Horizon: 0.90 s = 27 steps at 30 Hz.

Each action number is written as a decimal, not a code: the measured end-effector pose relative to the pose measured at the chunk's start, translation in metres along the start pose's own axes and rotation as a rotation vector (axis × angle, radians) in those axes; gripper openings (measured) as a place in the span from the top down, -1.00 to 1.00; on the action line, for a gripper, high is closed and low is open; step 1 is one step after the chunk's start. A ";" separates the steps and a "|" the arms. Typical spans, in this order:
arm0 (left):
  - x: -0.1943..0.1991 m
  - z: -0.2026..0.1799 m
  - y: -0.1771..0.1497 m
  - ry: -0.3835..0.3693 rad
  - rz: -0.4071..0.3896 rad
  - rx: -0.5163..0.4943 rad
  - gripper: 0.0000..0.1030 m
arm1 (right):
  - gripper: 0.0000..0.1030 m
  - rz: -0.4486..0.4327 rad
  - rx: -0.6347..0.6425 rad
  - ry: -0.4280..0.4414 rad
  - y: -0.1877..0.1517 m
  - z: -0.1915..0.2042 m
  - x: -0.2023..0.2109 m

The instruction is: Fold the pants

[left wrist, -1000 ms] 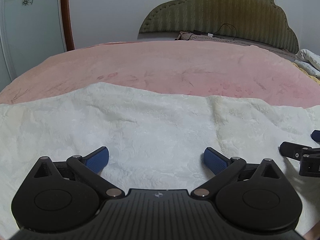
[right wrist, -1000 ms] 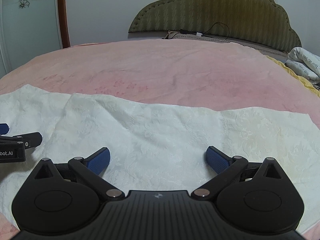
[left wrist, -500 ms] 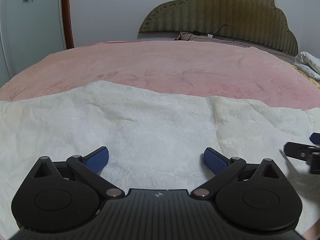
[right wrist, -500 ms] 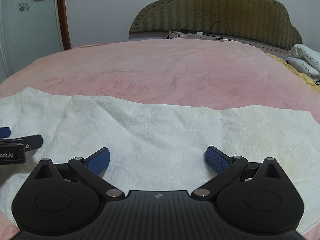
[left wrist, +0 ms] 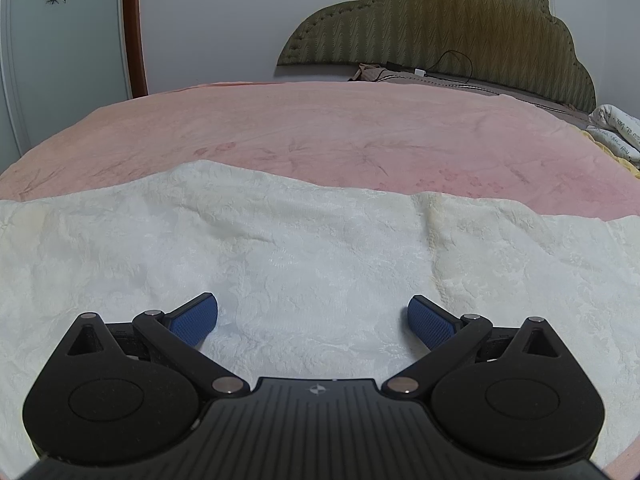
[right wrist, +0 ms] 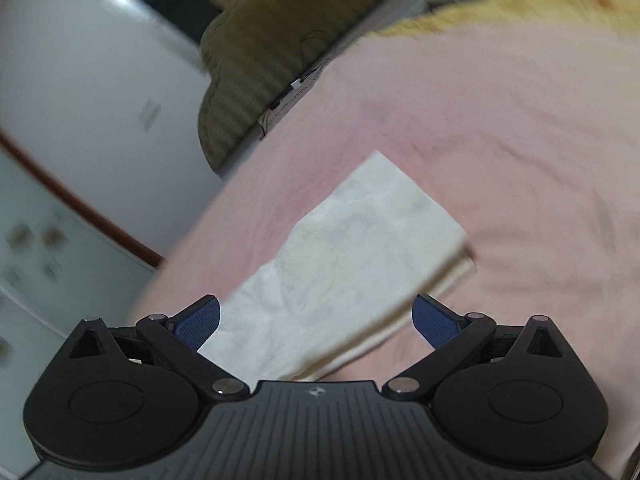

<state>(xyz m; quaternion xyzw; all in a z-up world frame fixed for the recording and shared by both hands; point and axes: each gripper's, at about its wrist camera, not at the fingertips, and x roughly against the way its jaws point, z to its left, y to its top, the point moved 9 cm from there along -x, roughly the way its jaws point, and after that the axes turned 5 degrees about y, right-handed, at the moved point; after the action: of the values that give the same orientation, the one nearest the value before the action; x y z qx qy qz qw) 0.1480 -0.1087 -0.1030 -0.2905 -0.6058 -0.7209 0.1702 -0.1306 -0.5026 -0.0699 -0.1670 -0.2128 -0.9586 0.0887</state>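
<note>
White pants (left wrist: 320,256) lie flat on the pink bed cover (left wrist: 340,132), a long strip running out toward the headboard (right wrist: 256,52). Left tongs (left wrist: 313,320) wide, empty, low over the cloth. Right tongs (right wrist: 316,322) wide, empty, above the strip; view blurred. Judgement: pinch both layers at the far end of the pants, lift low, lay edge to edge, smooth.

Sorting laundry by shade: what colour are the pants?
Creamy white pants with a faint embossed floral texture, clearest in the left wrist view.

No legible text anywhere.
</note>
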 end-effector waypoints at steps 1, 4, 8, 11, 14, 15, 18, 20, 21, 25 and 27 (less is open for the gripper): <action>0.000 0.000 0.000 0.000 0.000 0.000 -1.00 | -1.00 0.009 -0.027 0.023 -0.005 -0.006 -0.001; 0.000 0.000 0.000 -0.001 0.000 0.001 -1.00 | -1.00 0.058 -0.012 -0.021 -0.020 -0.016 -0.017; 0.000 0.000 0.000 0.000 0.000 0.000 -1.00 | -1.00 -0.012 0.128 -0.072 -0.016 -0.004 -0.036; 0.000 0.000 0.000 0.000 0.000 0.000 -1.00 | -0.99 -0.124 0.172 -0.101 0.001 -0.013 -0.045; 0.000 0.000 0.000 0.000 -0.001 -0.001 -1.00 | -1.00 -0.200 0.157 -0.123 0.018 -0.018 -0.054; 0.000 0.000 0.000 0.000 -0.001 0.000 -1.00 | -1.00 -0.209 0.152 -0.121 0.023 -0.018 -0.058; 0.000 0.000 0.000 0.000 -0.001 0.000 -1.00 | -1.00 -0.249 0.129 -0.083 0.038 -0.021 -0.066; 0.000 0.000 0.000 0.000 -0.001 0.000 -1.00 | -0.99 -0.258 0.110 -0.075 0.044 -0.023 -0.071; 0.000 0.000 0.000 0.000 -0.001 0.000 -1.00 | -0.75 -0.262 0.105 -0.088 0.045 -0.024 -0.072; 0.000 0.000 0.000 0.000 -0.001 0.000 -1.00 | 0.61 -0.270 -0.020 -0.094 0.043 -0.051 -0.078; 0.000 0.000 0.000 -0.001 0.000 0.001 -1.00 | 0.62 -0.284 0.007 -0.100 0.042 -0.047 -0.074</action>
<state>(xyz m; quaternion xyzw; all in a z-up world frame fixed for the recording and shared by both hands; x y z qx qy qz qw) 0.1478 -0.1089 -0.1032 -0.2905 -0.6061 -0.7206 0.1700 -0.0646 -0.5535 -0.1205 -0.1822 -0.2420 -0.9513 -0.0580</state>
